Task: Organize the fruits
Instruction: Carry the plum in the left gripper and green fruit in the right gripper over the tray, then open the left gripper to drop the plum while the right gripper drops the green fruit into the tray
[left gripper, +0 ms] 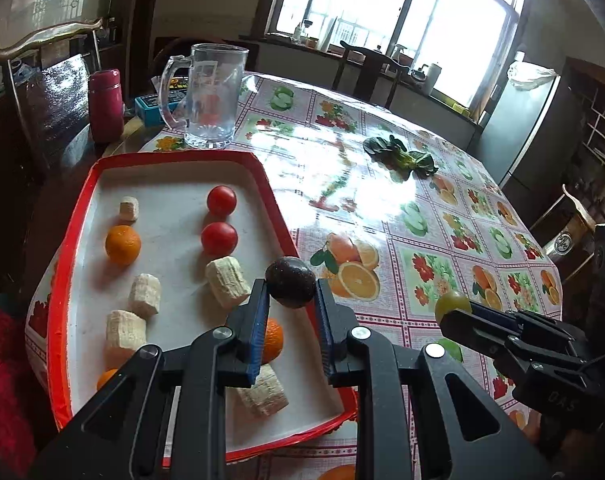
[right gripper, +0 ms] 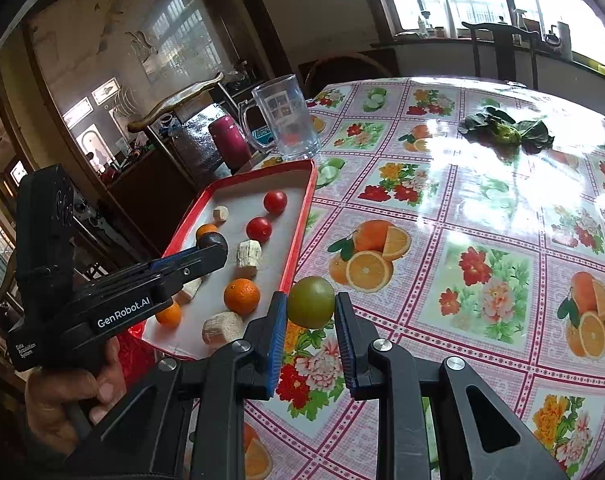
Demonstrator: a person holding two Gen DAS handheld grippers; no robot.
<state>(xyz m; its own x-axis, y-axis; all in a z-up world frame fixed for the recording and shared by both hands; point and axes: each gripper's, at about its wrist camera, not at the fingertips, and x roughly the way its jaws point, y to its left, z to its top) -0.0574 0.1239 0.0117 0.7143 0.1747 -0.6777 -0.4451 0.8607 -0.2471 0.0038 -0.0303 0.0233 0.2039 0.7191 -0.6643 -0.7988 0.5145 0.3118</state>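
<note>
The left gripper [left gripper: 291, 300] is clamping a smooth, probably slippery dark plum [left gripper: 290, 282] across its middle, the right gripper [right gripper: 310, 322] likewise pinching a firm-looking green fruit [right gripper: 311, 301]

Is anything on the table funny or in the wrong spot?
Yes. A leafy green vegetable lies alone on the bare tablecloth, far from the red tray where the tomatoes, oranges and banana pieces sit. It looks odd because it isn't a fruit. Nothing looks spilled or broken.
</note>
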